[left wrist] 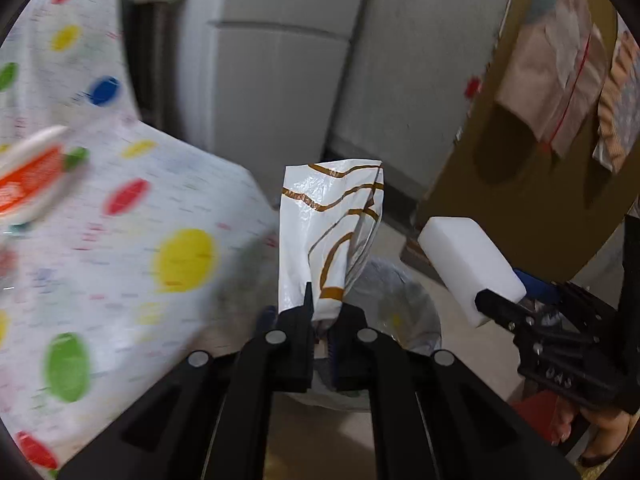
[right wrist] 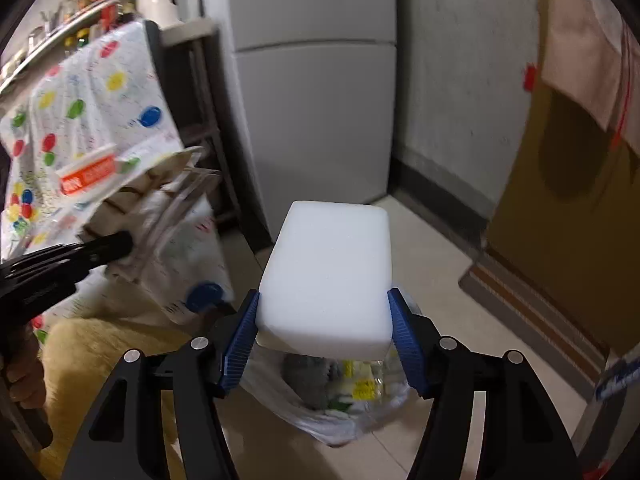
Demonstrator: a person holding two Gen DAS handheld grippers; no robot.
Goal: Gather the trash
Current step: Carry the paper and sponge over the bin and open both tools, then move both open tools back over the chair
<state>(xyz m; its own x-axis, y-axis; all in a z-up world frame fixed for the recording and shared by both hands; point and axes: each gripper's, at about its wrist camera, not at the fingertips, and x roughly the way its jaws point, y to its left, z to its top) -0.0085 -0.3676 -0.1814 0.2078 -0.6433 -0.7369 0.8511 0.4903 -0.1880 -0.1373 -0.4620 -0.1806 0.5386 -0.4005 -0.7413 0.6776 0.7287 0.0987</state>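
Below, bin bag (right wrist: 340,420) half hidden; left fingers (left wrist: 324,312) pinching wrapper (left wrist: 332,232), right fingers (right wrist: 324,336) clasping sponge (right wrist: 328,276).

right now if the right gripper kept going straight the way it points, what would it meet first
Most likely the clear trash bag on the floor: its open mouth sits just below and beyond the white foam block held between the right gripper fingers. Depth is hard to judge in this fisheye view.

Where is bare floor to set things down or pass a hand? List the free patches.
Free: the pale tiled floor between the white refrigerator and the brown door, down to the striped brown doormat. Crowded: beneath the white foam block sits the clear plastic trash bag; to its left, the dotted white cloth hangs close.
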